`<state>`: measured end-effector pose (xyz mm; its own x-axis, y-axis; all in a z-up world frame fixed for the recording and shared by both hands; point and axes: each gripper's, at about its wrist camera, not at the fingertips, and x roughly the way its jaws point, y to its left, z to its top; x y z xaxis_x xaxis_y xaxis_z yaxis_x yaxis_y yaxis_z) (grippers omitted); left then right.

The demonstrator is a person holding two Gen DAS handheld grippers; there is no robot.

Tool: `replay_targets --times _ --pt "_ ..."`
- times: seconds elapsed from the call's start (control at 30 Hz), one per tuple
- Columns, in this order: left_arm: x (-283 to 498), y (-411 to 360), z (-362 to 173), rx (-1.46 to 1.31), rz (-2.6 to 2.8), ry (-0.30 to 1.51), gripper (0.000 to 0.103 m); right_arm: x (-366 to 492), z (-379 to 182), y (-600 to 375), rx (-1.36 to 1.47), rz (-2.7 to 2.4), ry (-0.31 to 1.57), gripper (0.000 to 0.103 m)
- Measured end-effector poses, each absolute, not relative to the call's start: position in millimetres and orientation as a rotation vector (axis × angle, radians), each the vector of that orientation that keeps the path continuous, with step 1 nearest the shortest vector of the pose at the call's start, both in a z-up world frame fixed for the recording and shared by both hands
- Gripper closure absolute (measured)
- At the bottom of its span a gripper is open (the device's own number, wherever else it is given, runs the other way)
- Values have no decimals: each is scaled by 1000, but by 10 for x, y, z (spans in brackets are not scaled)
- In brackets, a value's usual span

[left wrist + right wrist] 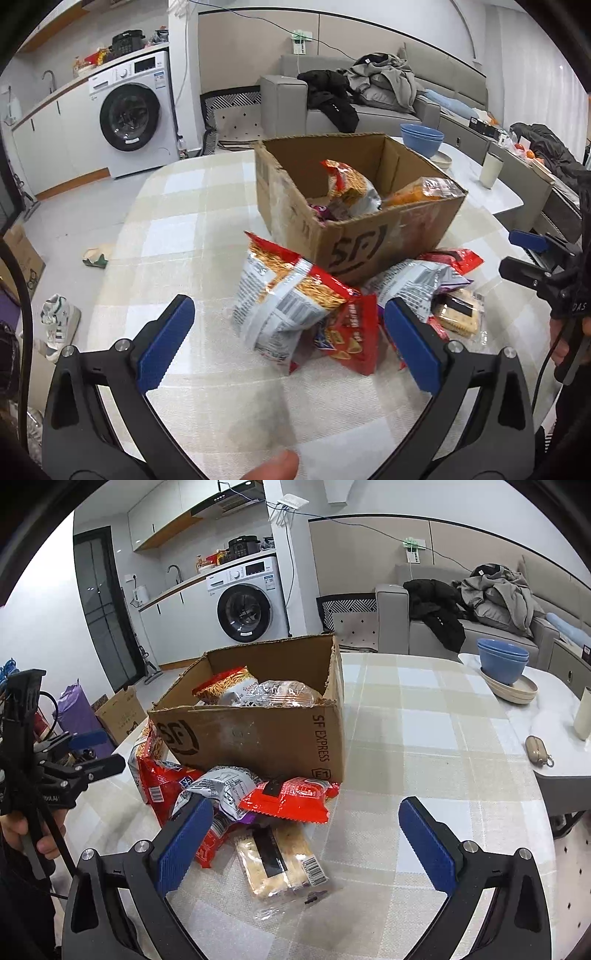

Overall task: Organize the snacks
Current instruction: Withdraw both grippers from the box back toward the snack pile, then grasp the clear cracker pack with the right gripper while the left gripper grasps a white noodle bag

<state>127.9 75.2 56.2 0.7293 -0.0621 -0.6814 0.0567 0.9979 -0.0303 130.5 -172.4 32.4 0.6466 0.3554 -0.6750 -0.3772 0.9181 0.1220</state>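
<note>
Below the box [354, 221] at the centre of the left wrist view, your noodle bag [288, 302] leans on the other packets, just ahead of the left claw [291, 343], whose blue pads are spread wide and hold nothing. It looks light, puffy and crinkly, likely slick, and the contents would crush, so take it by the crimped top seam or pinch gently across the middle. At bottom centre of the right wrist view the cracker pack [280, 860] lies flat on the table [424, 738], between the pads of the right claw [303, 842], also spread and empty. Treat it as brittle: close across its short sides. Red packets [291, 797] sit above it against the box, which already holds some bags.
</note>
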Motion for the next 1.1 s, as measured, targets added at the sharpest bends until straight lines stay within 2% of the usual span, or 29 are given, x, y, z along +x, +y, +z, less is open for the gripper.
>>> replay_targets --times 0.63,0.7,0.83,1.1 --pt "1301 990 346 26 10 815 1 1402 -179 -1474 -135 466 953 1" --pt "1332 1037 311 8 14 823 1 1401 -231 -1429 -155 468 962 3" --pt "1375 1085 202 4 26 844 1 1399 -317 -1374 -170 486 984 19" --pt "1478 1048 4 24 22 875 1 1377 -383 -1319 -200 480 979 20"
